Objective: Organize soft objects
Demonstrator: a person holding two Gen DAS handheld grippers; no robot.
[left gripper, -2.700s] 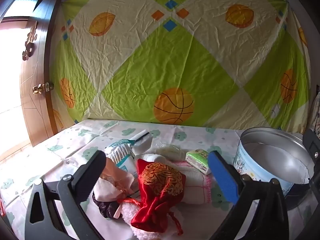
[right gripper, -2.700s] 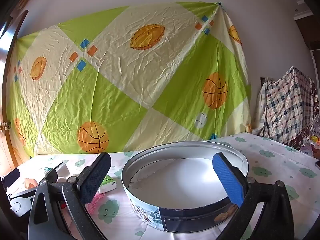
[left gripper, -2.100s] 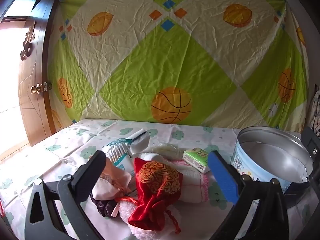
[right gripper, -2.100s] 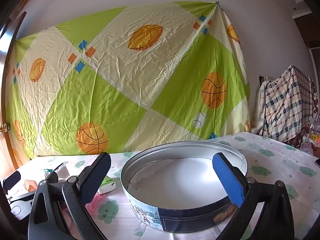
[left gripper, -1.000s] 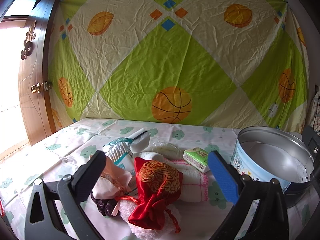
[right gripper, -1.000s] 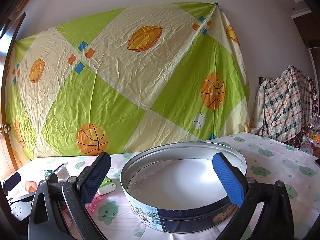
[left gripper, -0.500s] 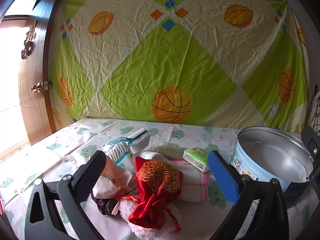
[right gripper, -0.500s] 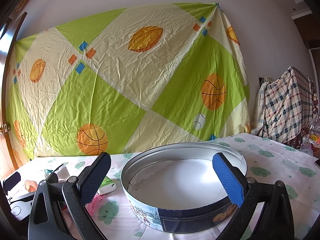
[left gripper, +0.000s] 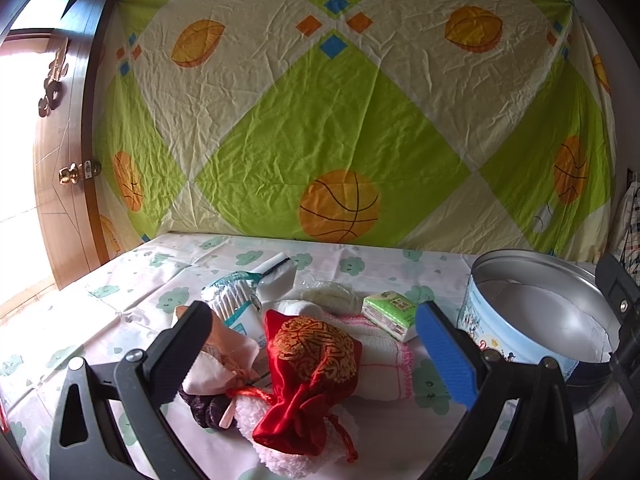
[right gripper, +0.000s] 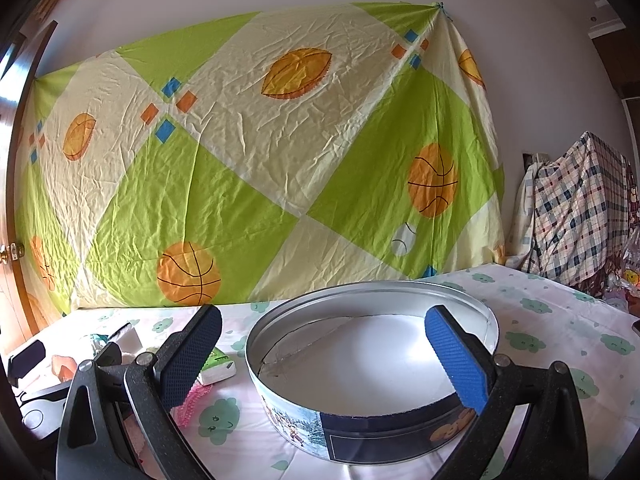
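Only left view: red pouch [left gripper: 310, 364] | right view: tin [right gripper: 372, 364] | both grippers' fingers apart, empty

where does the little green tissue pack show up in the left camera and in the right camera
Left wrist view: the green tissue pack lies right of centre on the tablecloth, just above the blue finger of the left claw.
Right wrist view: the pack sits lower left, partly hidden behind the black finger of the right claw.
Shared landmark: the round metal tin, to the pack's right in both views.
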